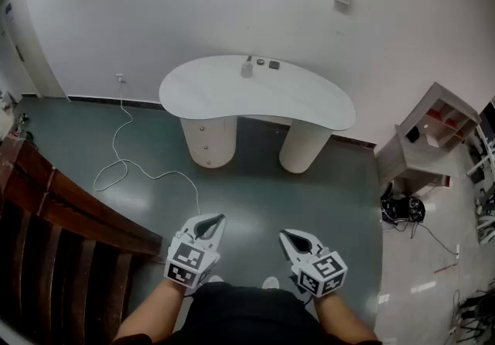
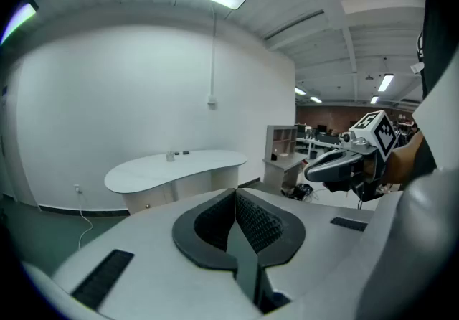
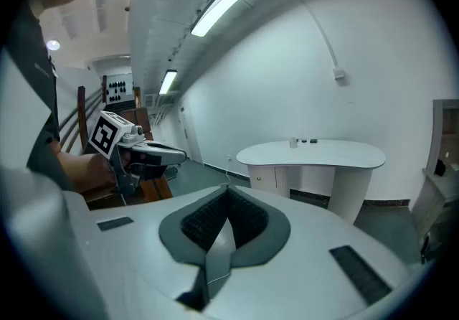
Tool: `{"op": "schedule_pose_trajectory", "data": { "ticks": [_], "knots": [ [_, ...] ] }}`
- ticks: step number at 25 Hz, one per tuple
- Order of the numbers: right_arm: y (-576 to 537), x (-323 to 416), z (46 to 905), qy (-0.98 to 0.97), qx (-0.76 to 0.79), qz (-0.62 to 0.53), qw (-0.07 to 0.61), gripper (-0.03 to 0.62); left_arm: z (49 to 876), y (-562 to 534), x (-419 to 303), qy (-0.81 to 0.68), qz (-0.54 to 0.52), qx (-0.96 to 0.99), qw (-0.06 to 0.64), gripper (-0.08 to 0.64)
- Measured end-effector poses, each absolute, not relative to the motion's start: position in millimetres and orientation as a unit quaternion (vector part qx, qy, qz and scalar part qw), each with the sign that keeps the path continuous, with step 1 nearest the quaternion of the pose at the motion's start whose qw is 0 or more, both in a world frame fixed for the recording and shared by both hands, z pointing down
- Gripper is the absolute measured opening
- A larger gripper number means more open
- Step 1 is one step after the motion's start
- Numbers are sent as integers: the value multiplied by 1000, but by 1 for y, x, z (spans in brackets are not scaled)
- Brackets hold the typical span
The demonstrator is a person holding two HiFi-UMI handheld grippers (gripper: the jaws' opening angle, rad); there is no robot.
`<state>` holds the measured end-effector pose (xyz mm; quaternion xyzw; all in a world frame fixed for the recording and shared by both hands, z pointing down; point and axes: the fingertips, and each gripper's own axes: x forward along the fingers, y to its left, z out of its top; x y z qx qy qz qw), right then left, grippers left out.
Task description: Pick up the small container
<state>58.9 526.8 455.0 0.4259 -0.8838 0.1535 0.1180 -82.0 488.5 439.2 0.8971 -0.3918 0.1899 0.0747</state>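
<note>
While open floor [image 1: 255, 189] fronts the table [image 1: 232, 96], small container [image 1: 247, 68] stands near its far edge.

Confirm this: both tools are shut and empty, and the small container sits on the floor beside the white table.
No: the small container stands on the white table, not the floor, as the head view shows. The left tool and right tool are indeed shut and empty.

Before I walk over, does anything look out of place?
The small container sits on the table, nothing spilled. Only a loose white cable snakes over the floor toward you, a possible trip hazard.
</note>
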Motion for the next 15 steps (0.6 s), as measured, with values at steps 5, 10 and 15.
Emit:
{"op": "schedule_pose_trajectory", "data": {
  "ticks": [5,10,15],
  "knots": [
    [523,47,454,-884,427,150,119,-5,438,486,-92,-389,190,899,71,17],
    [521,33,452,-883,428,147,121,-5,435,481,-108,-389,186,900,64,17],
    [521,8,454,-886,421,158,116,-5,440,476,-127,-379,196,902,71,17]
  ]
}}
